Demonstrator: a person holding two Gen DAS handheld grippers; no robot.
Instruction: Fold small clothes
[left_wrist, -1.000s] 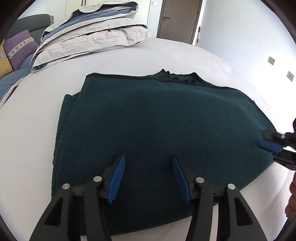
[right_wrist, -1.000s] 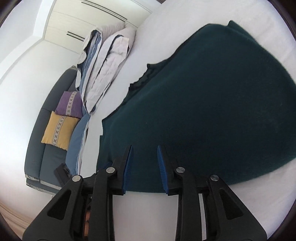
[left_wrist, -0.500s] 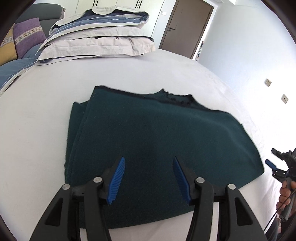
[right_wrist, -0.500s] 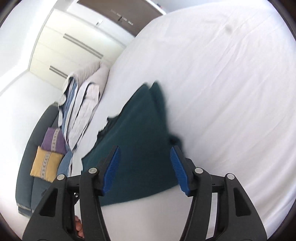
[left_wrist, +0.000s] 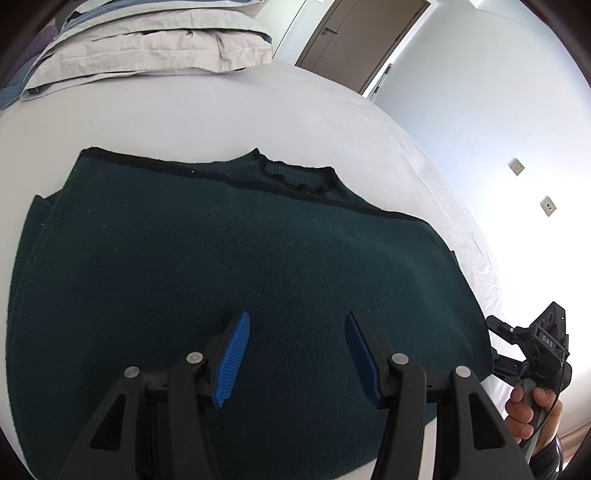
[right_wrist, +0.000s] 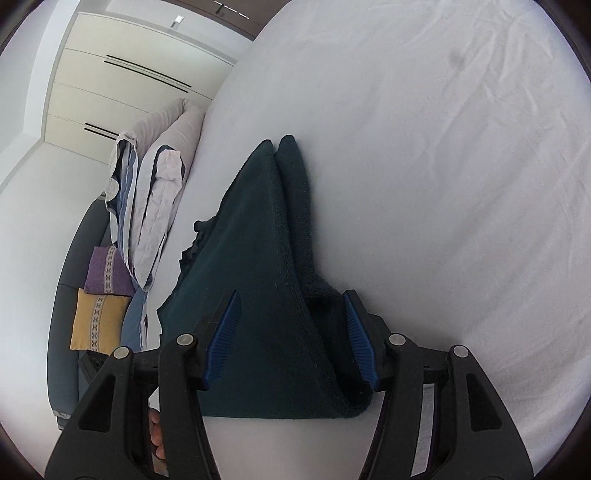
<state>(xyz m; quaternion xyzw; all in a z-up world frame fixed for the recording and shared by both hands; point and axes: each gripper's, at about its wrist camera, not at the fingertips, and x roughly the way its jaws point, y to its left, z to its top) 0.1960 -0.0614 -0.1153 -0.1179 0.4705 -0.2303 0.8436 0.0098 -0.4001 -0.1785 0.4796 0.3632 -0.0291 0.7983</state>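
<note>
A dark green sweater (left_wrist: 258, 240) lies folded flat on the white bed (left_wrist: 221, 110), its neckline at the far edge. My left gripper (left_wrist: 295, 317) hovers open over the sweater's near half, nothing between its blue pads. In the right wrist view the sweater (right_wrist: 258, 240) appears edge-on, stretching away from me. My right gripper (right_wrist: 291, 295) stands open astride that side edge, with the fabric between the jaws and the pads not pressing on it. From the left wrist view, the right gripper (left_wrist: 493, 341) sits at the sweater's right edge, held by a hand (left_wrist: 528, 413).
Stacked folded bedding (left_wrist: 147, 40) lies at the far end of the bed. A brown door (left_wrist: 365, 40) stands behind it. A grey sofa with a purple cushion (right_wrist: 105, 269) and a yellow cushion (right_wrist: 98, 325) runs along the bed's left side. White wardrobes (right_wrist: 129, 74) line the wall.
My right gripper has opened wider and swung from above the sweater's near edge to its side edge. My left gripper stayed open and shifted over the sweater, now closer to it.
</note>
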